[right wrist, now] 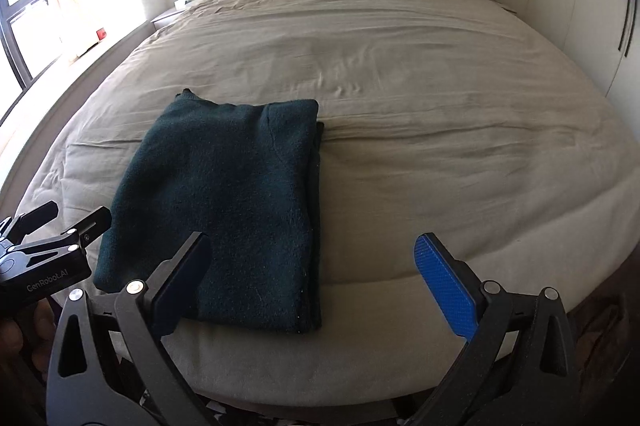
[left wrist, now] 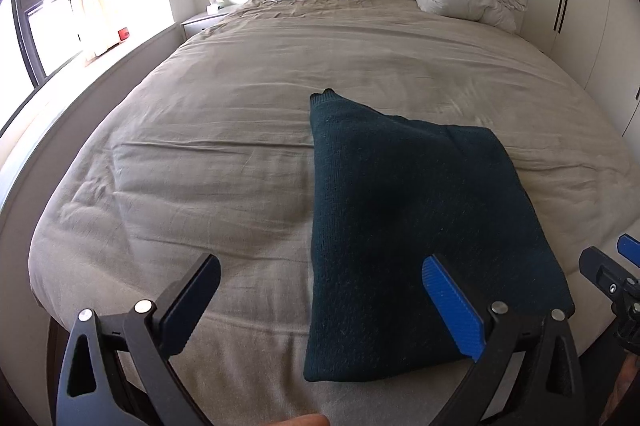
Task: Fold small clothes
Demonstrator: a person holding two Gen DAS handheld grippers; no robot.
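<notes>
Left gripper [left wrist: 320, 302] spread wide, holding nothing | right gripper [right wrist: 316, 278] likewise released | folded dark green sweater [right wrist: 224, 210] lay flat on bed [right wrist: 440, 106], just ahead, between both grippers.

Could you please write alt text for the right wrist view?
A folded dark green sweater lies flat near the foot of a beige bed. The right tongs are open and empty; the left tongs show at the left edge.

The right gripper [left wrist: 624, 266] is cut off by the frame edge (jaws partly unseen); the sweater's [right wrist: 224, 202] near corner hides behind a finger.
</notes>
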